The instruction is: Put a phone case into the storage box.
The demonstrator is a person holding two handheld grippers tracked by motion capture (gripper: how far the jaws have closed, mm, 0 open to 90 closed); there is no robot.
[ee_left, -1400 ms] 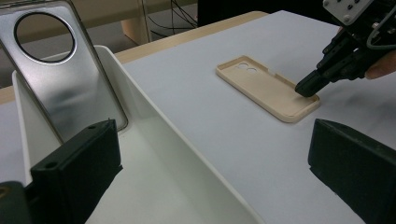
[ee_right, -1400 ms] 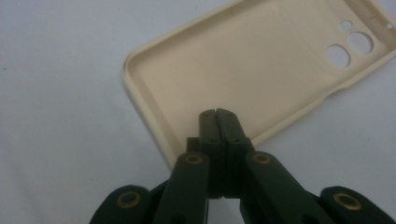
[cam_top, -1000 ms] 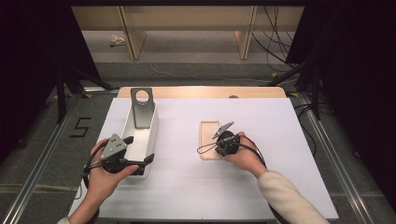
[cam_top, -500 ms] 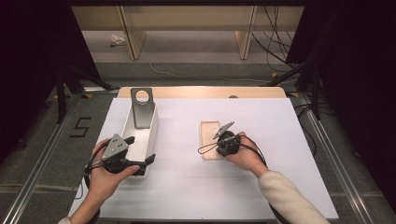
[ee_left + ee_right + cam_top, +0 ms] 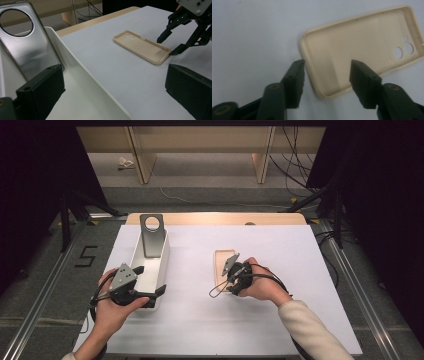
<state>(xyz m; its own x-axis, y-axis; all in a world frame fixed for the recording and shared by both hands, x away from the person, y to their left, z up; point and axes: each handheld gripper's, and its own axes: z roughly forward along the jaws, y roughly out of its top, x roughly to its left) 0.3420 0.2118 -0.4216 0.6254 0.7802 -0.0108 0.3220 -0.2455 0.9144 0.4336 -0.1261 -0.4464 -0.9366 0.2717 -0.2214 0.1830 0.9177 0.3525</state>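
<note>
A beige phone case (image 5: 220, 262) (image 5: 141, 46) (image 5: 362, 47) lies hollow side up on the white table sheet. My right gripper (image 5: 226, 281) (image 5: 166, 46) (image 5: 327, 63) hovers at its near end. Its jaws have just been opening, and the case's corner lies between them untouched. My left gripper (image 5: 150, 282) (image 5: 115, 72) stands open astride the near wall of a white box (image 5: 162, 257) (image 5: 82, 75), one jaw inside and one outside. A silver plate with a round hole (image 5: 151, 237) (image 5: 27, 47) leans in the box's far end.
The white sheet (image 5: 280, 255) covers a wooden table whose far edge (image 5: 215, 218) shows. Metal rails run along both sides on the floor, with a "5" marked at the left (image 5: 86, 256). Cables lie on the floor beyond the table.
</note>
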